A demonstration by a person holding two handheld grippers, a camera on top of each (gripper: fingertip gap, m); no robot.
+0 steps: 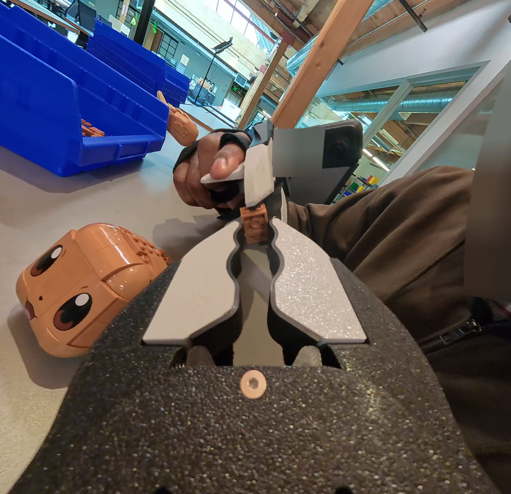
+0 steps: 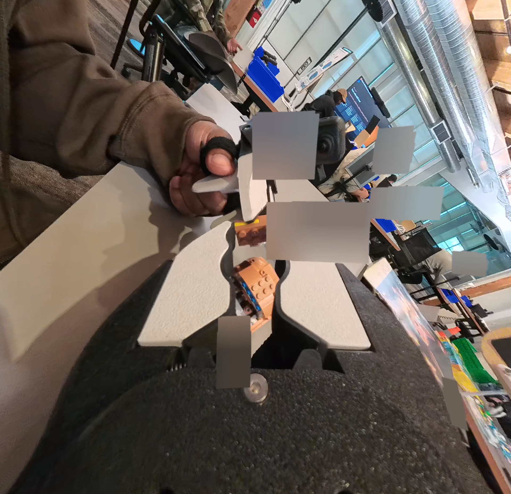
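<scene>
My left gripper [image 1: 255, 226] is shut on a small brown studded brick piece [image 1: 253, 227], held at its fingertips above the grey table [image 1: 96, 198]. My right gripper [image 1: 258, 196], held by a hand, meets it from the opposite side and touches the top of the same piece. In the right wrist view my right gripper [image 2: 250, 232] closes around the brown piece [image 2: 249, 236], which has a yellow part on top. Its right fingertip is behind a blur patch. The left gripper's finger [image 2: 250, 201] comes down onto the piece. A tan studded build [image 2: 255, 290] shows through the finger gap.
A tan brick-built animal head [image 1: 74, 284] with big eyes lies on the table at my left. A tan body part [image 1: 182, 127] lies farther back by blue bins [image 1: 83, 99] that hold brown pieces. A brown sleeve [image 1: 387, 232] is at the right. A colourful printed box [image 2: 409, 312] lies at the right. Only a small space, under 4 cm, lies between the two pairs of fingers. About 9 cm separates my left fingertips from the tan brick-built animal head [image 1: 74, 284].
</scene>
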